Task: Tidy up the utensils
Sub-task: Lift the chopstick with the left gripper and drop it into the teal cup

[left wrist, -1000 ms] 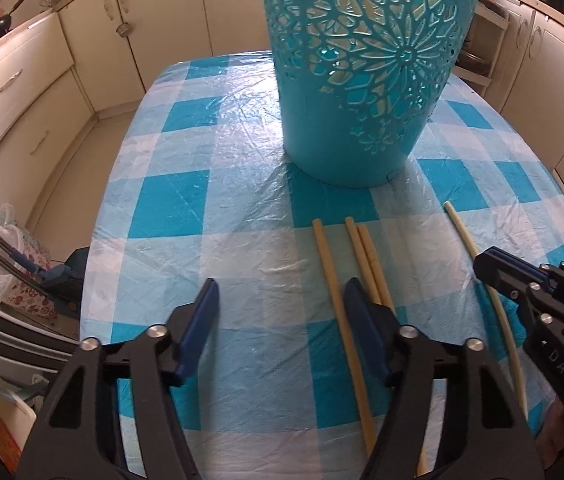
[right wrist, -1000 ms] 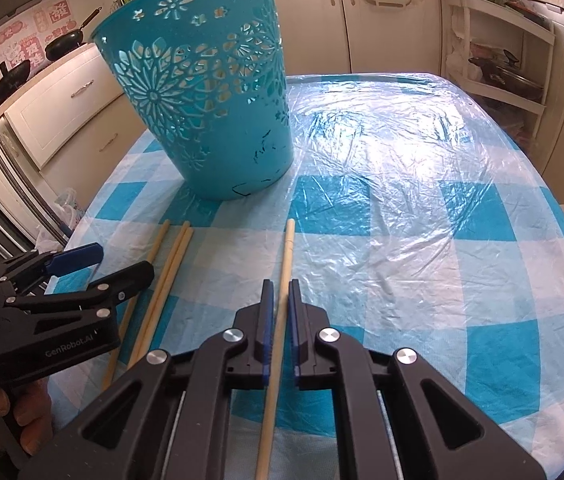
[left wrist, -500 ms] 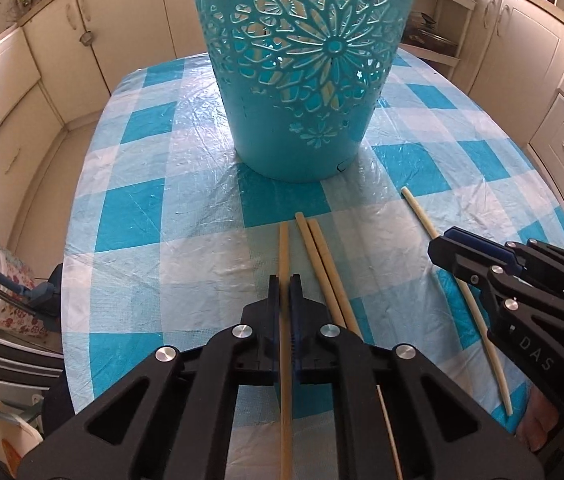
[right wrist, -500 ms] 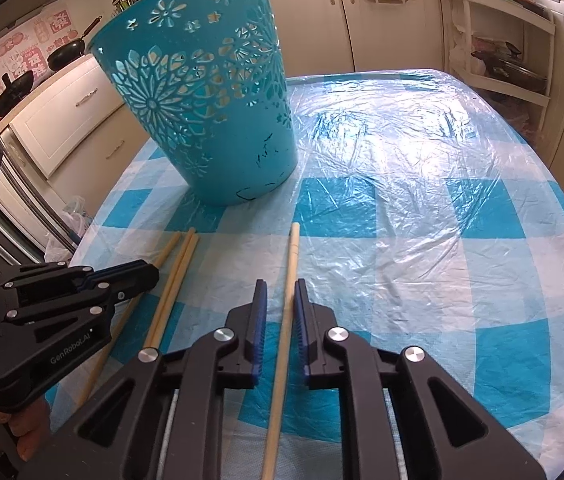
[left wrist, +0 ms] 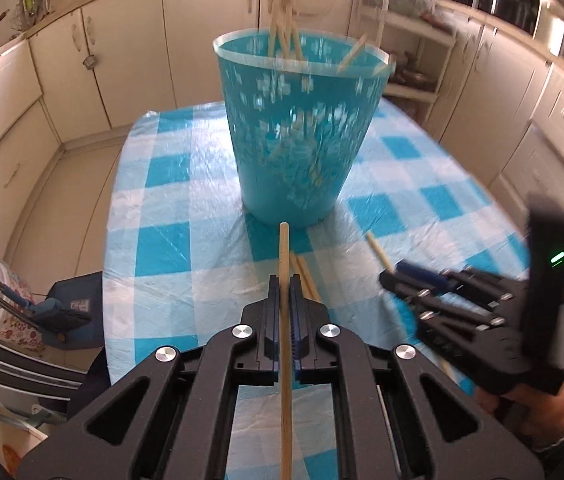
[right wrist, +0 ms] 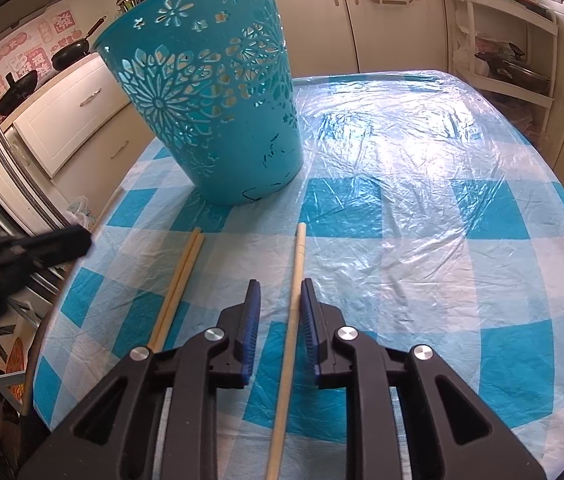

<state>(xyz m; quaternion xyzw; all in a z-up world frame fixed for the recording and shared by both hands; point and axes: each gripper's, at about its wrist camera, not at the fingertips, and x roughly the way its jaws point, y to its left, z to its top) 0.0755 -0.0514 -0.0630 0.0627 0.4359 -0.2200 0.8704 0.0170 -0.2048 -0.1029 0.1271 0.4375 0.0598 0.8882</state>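
Your left gripper has its jaws clenched on 1 wooden chopstick; the stick runs straight between the blue pads and its far tip points toward the foot of the teal basket; in the left wrist view the stick is above the checked tablecloth, not lying on it. Just to the right of that stick, 2 more chopsticks lie side by side on the table, touching each other along their length.

Your right gripper has its jaws released; they have just been opening, and the pale chopstick lies on the cloth in the gap between them; the pads do not press on it, a small space shows on both sides. This stick points toward the basket but its tip stops short of it.

The basket stands upright on the table, near its far left part as the right wrist view shows; its wall has cut-out flower patterns; in the left wrist view you can see several chopsticks already standing inside, leaning out over the rim; this view is blurred, so I cannot count them.

The cloth is covered with a clear plastic sheet; cream kitchen cabinets stand around the table; your right hand shows at the edge, holding the right gripper.
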